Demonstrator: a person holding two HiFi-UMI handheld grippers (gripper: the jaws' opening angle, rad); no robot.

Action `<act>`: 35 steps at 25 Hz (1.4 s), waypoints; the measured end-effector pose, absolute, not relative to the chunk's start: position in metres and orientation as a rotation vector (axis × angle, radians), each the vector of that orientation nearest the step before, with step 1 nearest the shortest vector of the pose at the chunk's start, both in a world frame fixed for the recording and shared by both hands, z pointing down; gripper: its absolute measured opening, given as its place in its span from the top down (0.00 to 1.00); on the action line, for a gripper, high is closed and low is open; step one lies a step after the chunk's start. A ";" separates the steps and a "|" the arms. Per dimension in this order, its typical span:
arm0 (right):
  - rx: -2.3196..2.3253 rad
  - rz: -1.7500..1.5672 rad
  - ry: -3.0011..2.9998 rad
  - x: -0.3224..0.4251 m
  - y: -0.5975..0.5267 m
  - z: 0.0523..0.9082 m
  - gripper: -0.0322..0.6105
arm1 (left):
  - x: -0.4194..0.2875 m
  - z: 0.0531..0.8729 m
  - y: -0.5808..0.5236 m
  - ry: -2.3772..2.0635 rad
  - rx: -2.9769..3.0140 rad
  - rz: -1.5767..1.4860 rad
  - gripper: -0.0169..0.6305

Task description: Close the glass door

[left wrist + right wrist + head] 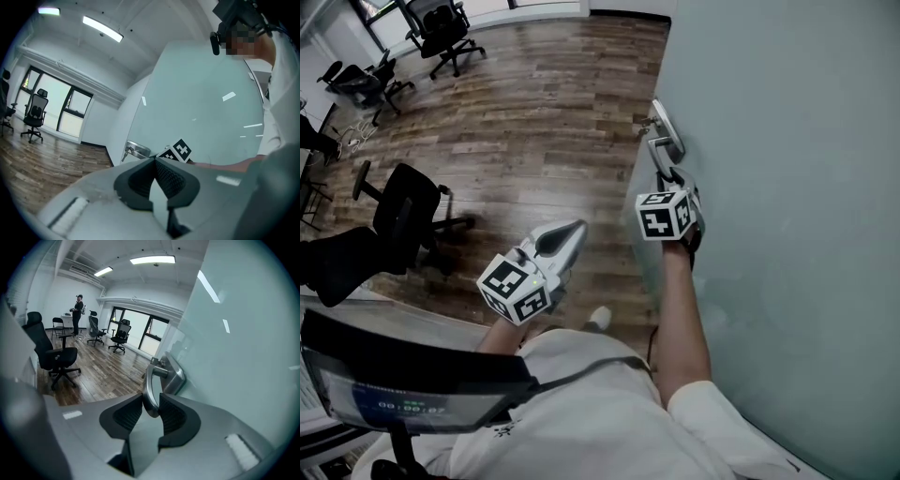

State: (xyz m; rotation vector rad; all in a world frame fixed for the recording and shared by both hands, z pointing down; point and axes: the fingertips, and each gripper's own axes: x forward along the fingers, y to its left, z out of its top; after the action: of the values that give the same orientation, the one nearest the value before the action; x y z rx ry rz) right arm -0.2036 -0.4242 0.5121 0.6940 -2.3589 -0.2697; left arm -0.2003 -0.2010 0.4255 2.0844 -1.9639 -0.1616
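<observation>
Looking down from the head view, I start at the far left, where a black office chair (405, 217) stands on the wooden floor (534, 103) and more chairs (441, 33) sit farther off by the windows. A person (77, 315) stands well away across the room, small in the right gripper view.

Next comes my left gripper (575, 230), held out over the floor in front of my body and apart from the door. In its own view the jaws meet at the tips with nothing between them (so it is closed and empty).

To its right, my right gripper (668, 174) reaches the door handle (660, 142), a silver lever on a metal plate (177, 373) with a key (126, 152) hanging at the lock. In the right gripper view the two dark pads clamp the lever's curved end from both sides, so this gripper is closed on the handle.

The glass door (787, 187), frosted pale green, fills the right side, its handle edge standing out over the floor.
</observation>
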 end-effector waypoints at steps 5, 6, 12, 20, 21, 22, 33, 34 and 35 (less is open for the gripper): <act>0.661 -0.271 -2.377 -0.203 -0.423 0.501 0.77 | -0.197 0.420 -0.180 -1.998 2.038 -0.165 0.96; 0.654 -0.273 -2.377 -0.205 -0.418 0.502 0.77 | -0.199 0.422 -0.170 -2.008 2.028 -0.168 0.96; 0.609 -0.311 -2.384 -0.214 -0.380 0.498 0.77 | -0.212 0.419 -0.106 -2.085 1.970 -0.198 0.96; 0.512 -0.331 -2.396 -0.230 -0.354 0.506 0.77 | -0.212 0.422 -0.066 -2.160 1.893 -0.223 0.96; 0.502 -0.337 -2.395 -0.229 -0.340 0.503 0.77 | -0.208 0.419 -0.050 -2.167 1.891 -0.227 0.96; 0.493 -0.345 -2.394 -0.228 -0.325 0.500 0.77 | -0.205 0.416 -0.034 -2.174 1.888 -0.233 0.96; 0.370 -0.369 -2.436 -0.231 -0.224 0.499 0.76 | -0.176 0.415 0.075 -2.238 1.831 -0.289 0.96; 0.358 -0.376 -2.435 -0.231 -0.215 0.498 0.76 | -0.174 0.416 0.082 -2.238 1.827 -0.294 0.96; 0.345 -0.383 -2.434 -0.231 -0.206 0.497 0.76 | -0.172 0.416 0.088 -2.237 1.824 -0.299 0.96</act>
State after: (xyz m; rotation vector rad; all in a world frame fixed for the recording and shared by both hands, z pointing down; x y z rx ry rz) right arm -0.2306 -0.2061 0.4968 0.3445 -2.4344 -0.3826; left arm -0.1721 0.0883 0.4160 1.8238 -2.2371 -0.2992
